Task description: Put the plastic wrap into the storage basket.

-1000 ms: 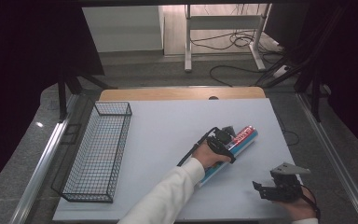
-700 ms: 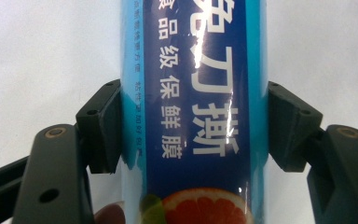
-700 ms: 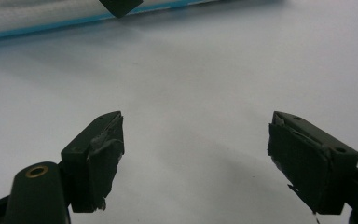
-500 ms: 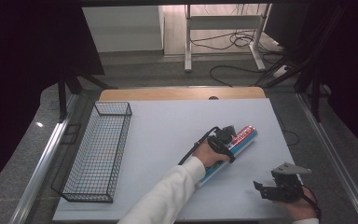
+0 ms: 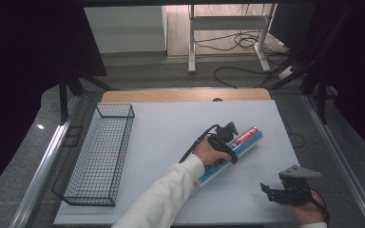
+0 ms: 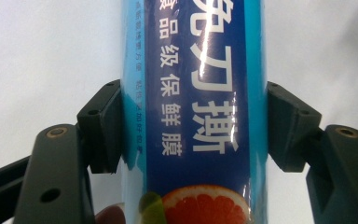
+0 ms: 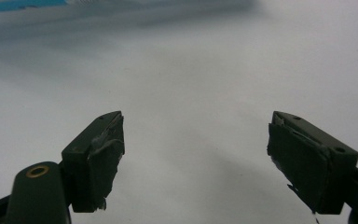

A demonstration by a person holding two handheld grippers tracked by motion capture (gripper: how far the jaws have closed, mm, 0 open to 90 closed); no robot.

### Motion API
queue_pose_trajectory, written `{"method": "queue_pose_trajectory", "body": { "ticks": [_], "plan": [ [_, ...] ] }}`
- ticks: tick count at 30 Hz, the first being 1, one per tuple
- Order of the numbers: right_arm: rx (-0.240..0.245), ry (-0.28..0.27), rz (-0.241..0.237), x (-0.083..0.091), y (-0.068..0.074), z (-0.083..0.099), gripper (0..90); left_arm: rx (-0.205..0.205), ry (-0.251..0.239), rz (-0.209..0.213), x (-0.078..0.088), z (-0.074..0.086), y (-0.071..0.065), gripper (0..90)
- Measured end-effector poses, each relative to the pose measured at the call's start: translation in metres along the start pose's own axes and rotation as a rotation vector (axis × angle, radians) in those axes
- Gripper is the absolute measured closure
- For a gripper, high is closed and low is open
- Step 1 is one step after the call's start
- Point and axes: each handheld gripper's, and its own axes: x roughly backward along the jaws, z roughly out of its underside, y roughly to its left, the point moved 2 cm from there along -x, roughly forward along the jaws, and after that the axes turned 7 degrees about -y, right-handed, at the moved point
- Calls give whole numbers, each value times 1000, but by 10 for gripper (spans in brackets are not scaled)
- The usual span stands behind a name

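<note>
Here, starting at the left of the table [image 5: 171,128], a wire basket [image 5: 100,152] stands empty near the edge, well apart from everything else. Toward the middle, the left hand-held gripper [image 5: 225,137] is down over a long blue box of cling film [image 6: 193,102] that lies slantwise on the white surface; its pads [image 6: 103,126] press against both long sides of the box, so it looks closed around it. The grip seems to sit somewhere along the box's middle, which should help: a long, light box held near its middle is less likely to tip when raised. Lifting straight up and keeping it level seems wisest, and if the basket is the goal, turning the box to run along its length would help. At the right, the right hand-held gripper [image 5: 285,192] hovers near the front edge, jaws wide apart and holding nothing.
</note>
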Motion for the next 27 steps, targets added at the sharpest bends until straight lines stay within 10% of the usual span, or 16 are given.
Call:
{"method": "queue_pose_trajectory", "body": {
  "ticks": [27],
  "plan": [
    [-2,6,6,-2,2,-1,198,-2,-132,-99,135,49,43,319]
  ]
}}
